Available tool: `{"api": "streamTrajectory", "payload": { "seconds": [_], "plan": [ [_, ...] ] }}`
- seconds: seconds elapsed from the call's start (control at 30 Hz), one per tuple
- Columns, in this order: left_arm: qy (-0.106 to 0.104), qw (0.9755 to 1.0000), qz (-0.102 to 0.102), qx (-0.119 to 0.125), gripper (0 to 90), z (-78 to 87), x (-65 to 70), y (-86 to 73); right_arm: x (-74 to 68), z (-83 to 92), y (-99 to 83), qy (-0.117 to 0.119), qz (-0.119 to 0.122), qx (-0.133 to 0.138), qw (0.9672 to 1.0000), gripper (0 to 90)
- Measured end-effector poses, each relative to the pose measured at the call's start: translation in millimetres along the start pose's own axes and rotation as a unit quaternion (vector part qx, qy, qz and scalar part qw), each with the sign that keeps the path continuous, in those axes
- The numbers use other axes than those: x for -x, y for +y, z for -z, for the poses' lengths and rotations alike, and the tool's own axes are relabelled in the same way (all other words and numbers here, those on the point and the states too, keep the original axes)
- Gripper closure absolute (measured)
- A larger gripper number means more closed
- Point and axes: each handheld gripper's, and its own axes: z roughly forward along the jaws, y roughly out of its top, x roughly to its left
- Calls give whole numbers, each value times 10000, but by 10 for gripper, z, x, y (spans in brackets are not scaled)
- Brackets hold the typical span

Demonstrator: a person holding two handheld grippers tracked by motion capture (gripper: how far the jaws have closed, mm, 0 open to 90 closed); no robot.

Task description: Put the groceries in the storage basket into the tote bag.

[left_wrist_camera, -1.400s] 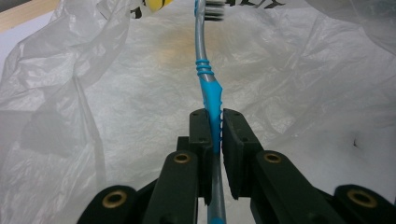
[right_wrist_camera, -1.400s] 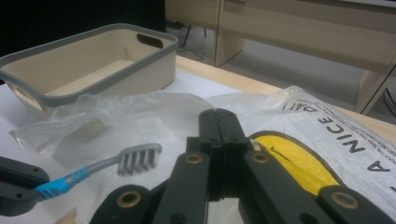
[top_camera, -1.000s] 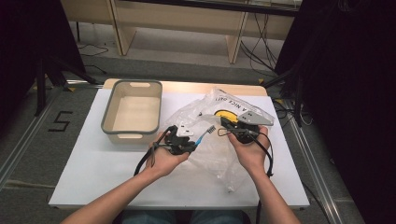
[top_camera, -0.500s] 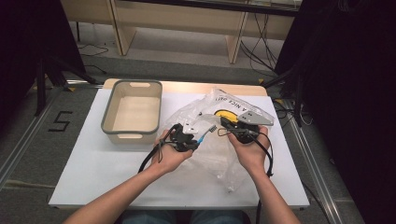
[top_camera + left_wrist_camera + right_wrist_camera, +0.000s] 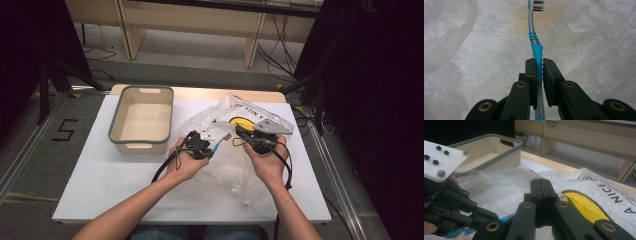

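The left gripper [image 5: 538, 65] clenches a blue toothbrush [image 5: 535, 47] over the plastic bag [image 5: 227, 150]; its bristles show in its own view. Beside it, the right gripper [image 5: 541, 184] is clenched on a fold of the bag.

Your left gripper [image 5: 538, 65] had black jaws with brass-coloured pins, and the toothbrush [image 5: 535, 42] between them ran bright blue at the grip, clear grey up the neck with blue rings, and ended in white and dark bristles. The plastic bag [image 5: 227, 165] you worked over was translucent white, printed with a yellow disc outlined in black and black lettering. Your right gripper [image 5: 541, 185] was black too. The bin [image 5: 141, 95] was cream inside with a grey rim, on a white table [image 5: 100, 180].
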Motion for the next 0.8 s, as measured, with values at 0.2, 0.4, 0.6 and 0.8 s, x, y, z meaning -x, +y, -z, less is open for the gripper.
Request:
{"api": "streamTrajectory", "payload": {
  "seconds": [0.2, 0.4, 0.6, 0.8],
  "plan": [
    [8, 10000, 24, 13, 822, -55, 8, 72, -15, -10, -2, 35, 19, -13, 10000, 900],
    [52, 10000, 60, -15, 821, -131, 12, 136, -21, -12, -2, 60, 13, -20, 10000, 900],
    [139, 9999, 49, -11, 821, -202, 31, 163, -19, -12, -4, 77, 23, -30, 10000, 900],
    [204, 9997, 34, 111, 820, -257, 28, 188, -22, -16, -6, 86, 28, -47, 9999, 900]
  ]
}}
